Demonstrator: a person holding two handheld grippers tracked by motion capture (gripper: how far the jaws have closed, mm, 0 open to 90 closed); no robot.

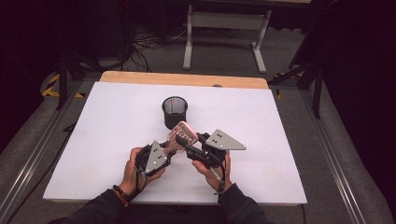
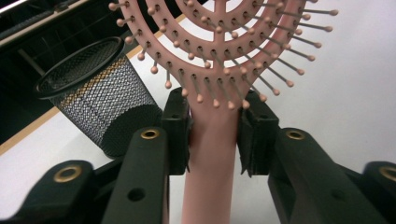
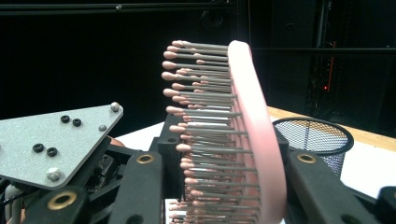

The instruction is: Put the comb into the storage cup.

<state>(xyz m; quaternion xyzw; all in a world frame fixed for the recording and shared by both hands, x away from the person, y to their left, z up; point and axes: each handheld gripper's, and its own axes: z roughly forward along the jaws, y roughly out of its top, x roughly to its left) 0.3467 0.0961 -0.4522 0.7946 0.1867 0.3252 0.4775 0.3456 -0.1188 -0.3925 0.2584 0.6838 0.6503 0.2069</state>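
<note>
A pink hairbrush [image 1: 182, 132] with ball-tipped bristles hangs above the white table, held between both grippers just in front of a black mesh cup [image 1: 174, 112]. My left gripper [image 1: 170, 148] is shut on the brush's handle [image 2: 210, 154], with a pad pressed on each side just below the head. My right gripper [image 1: 184, 143] is shut on the brush's head [image 3: 252, 135], one pad against the bristle tips and the other behind the pink back. In the left gripper view the bristles [image 2: 219, 56] face the camera.
The mesh cup [image 2: 100, 93] stands upright near the middle of the white table top [image 1: 107, 135], close behind the brush. A wooden strip [image 1: 184, 79] runs along the far edge. Beyond it are dark floor, cables and a white stand [image 1: 224, 28].
</note>
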